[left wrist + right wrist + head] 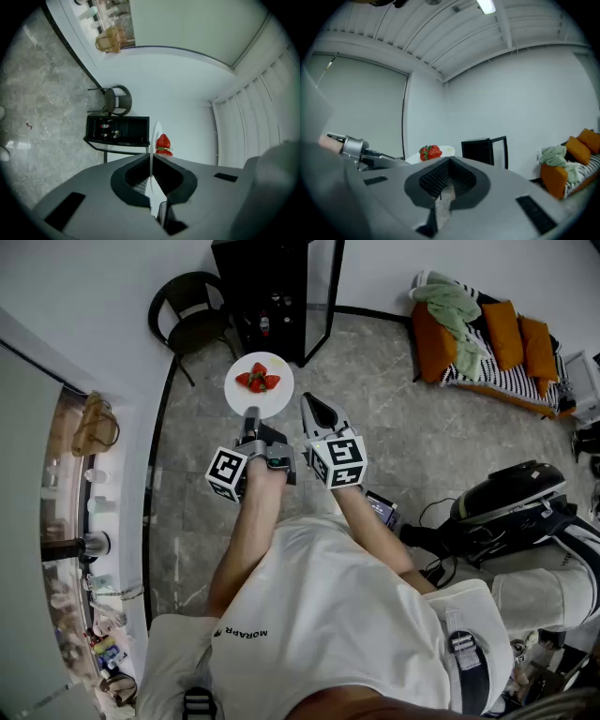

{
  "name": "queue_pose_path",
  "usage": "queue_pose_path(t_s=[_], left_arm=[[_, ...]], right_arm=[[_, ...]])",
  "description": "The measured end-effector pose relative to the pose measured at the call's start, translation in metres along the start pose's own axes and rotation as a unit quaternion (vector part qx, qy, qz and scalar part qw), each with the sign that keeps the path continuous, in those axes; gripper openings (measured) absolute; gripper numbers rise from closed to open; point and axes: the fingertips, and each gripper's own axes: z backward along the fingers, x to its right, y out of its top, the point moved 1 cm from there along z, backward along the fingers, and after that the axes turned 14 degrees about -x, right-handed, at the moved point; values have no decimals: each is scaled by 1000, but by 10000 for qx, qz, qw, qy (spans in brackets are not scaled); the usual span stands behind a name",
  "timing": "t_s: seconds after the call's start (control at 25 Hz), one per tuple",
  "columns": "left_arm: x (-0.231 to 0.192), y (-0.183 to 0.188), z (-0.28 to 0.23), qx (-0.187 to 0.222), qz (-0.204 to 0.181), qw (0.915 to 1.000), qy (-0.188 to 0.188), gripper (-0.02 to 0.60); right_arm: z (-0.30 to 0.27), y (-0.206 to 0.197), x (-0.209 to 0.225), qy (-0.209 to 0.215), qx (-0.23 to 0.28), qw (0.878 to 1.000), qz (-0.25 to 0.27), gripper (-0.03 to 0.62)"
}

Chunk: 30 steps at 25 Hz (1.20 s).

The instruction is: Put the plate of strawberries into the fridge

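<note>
The plate (273, 402) of strawberries (258, 379) is carried in mid-air, its rim clamped at six o'clock by the left gripper (251, 414). The right gripper (313, 406) is shut on nothing. The fridge (262, 296), door open at twelve o'clock, is judged not yet reached. Grey stone floor (375, 427) is seen below, with a chair (192, 320) at eleven o'clock and a sofa (487, 343) at two.

Plain white room, grey stone floor (403, 456)
The walls (94, 287) were bare white, and a dark round-backed chair (192, 320) sat against one of them. A low daybed (497, 371) with a striped cover, orange cushions (525, 338) and a green blanket (455, 310) was off in the corner. The slatted white ceiling (440, 37) had one strip light (486, 5) on
</note>
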Motion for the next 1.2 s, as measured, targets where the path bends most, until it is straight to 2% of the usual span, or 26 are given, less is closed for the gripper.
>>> queue_pose_path(t_s=[0.44,0.96,1.2], left_arm=[[-4,15,-4,-175,-80,9998,-11,9],[-15,48,37,-557,-113,9984,-32,9],[-22,52,29,-571,-46,9984,-23,9]], right_arm=[[-9,-1,-8,122,118,9998,-94,12],[-6,-17,-64,-453,230,9987,-102,12],[-5,-20,-63,-534,164,9984,8,12]])
